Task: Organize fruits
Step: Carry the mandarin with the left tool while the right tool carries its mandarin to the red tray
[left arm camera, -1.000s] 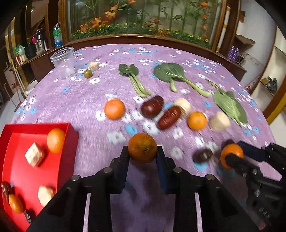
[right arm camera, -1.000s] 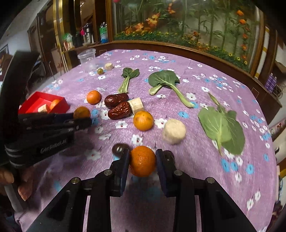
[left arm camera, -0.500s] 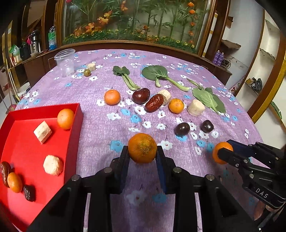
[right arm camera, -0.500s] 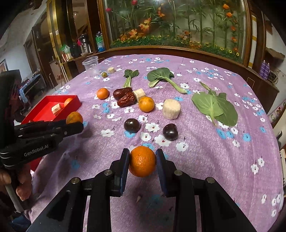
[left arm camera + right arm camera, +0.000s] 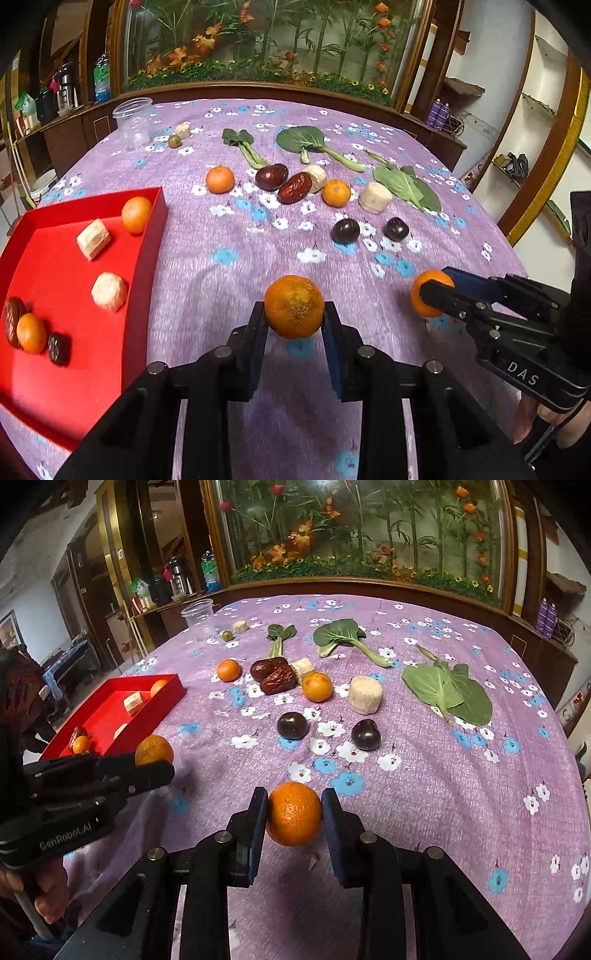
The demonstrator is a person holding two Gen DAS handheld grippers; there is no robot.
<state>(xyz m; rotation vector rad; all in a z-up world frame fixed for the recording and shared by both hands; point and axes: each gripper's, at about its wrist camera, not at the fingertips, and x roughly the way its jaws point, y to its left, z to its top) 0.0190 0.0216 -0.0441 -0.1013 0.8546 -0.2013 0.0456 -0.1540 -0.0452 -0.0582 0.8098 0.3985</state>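
orange fruit, left grip: a mottled tangerine (image 5: 294, 306) sits between the two blue pads of the left gripper (image 5: 294, 314), pinched on both sides, raised off the cloth; nearly round, so no long axis to tell, its pitted face towards the camera.
orange fruit, right grip: a brighter tangerine (image 5: 294, 813) is squeezed at the tips of the right gripper (image 5: 294, 812), jaws narrowed onto it, also clear of the cloth; round, no clear axis.
grippers to each other: from the left wrist view the right gripper comes in from the right edge, its fruit level with the left one and well apart; a hand shows under it at the corner.
red tray: the tray (image 5: 147, 258) lies just left of the left gripper, its near wall beside the held fruit's path; inside are two tangerines, two pale chunks and two dark dates.
cloth ahead: purple flowered tablecloth (image 5: 221, 236), bare just beyond both grippers.
mid table: two dark plums (image 5: 292, 725) side by side, near but apart.
further: two loose tangerines (image 5: 219, 179), two red-brown dates (image 5: 294, 187) touching, long axes slanting, pale chunks (image 5: 375, 197) beside them.
far: three leafy greens (image 5: 406, 182), stems pointing away or sideways; a clear plastic cup (image 5: 133, 120), a small green fruit (image 5: 174, 141) by it.
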